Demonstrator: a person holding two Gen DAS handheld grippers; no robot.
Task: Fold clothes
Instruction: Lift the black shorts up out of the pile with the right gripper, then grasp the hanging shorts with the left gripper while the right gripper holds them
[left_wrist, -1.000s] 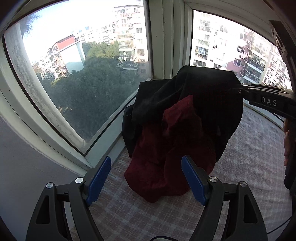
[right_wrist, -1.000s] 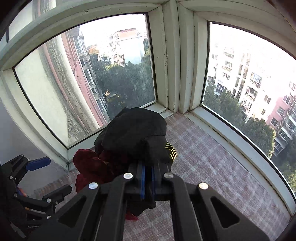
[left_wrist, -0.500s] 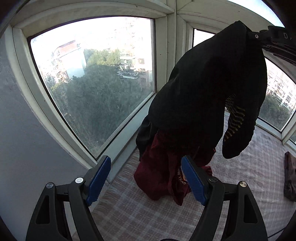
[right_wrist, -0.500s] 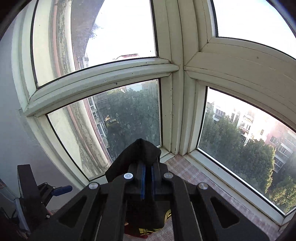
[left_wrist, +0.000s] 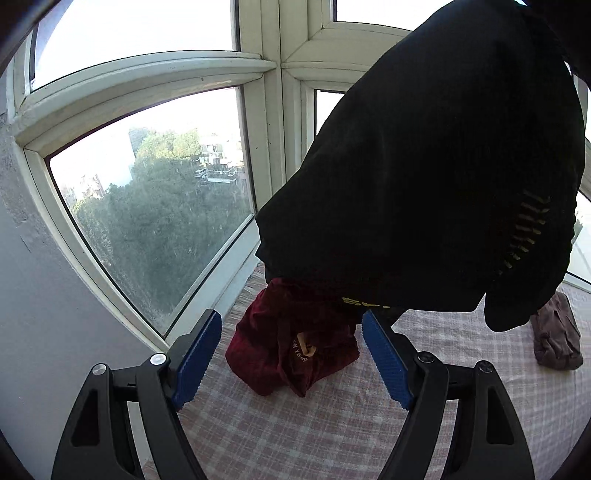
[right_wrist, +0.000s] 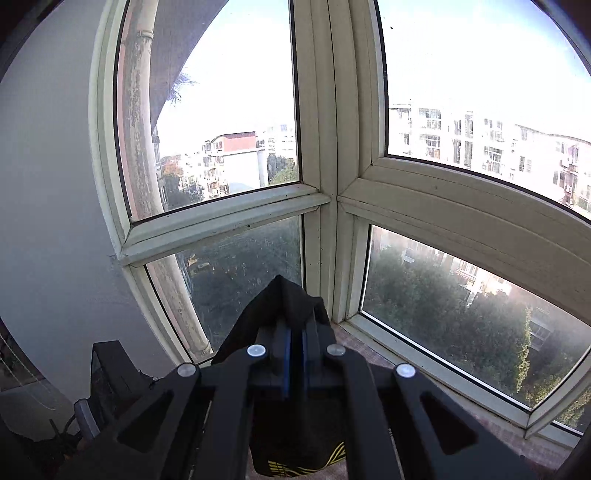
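Fingers of right gripper (right_wrist: 293, 354) clamped on black garment (left_wrist: 436, 177), hung clear of red garment (left_wrist: 295, 347) on bed (left_wrist: 295, 424), presumably to separate it. Left gripper (left_wrist: 291, 365) fingers apart, empty, below.

A room in a home, high up in a tall building. Big corner window (right_wrist: 332, 192) with white frames, looking down on trees and flats. Soft checked cover (left_wrist: 295, 435) below the glass, like a bed, with clothes: dark red clothes (left_wrist: 295, 350), black top (left_wrist: 424, 177).
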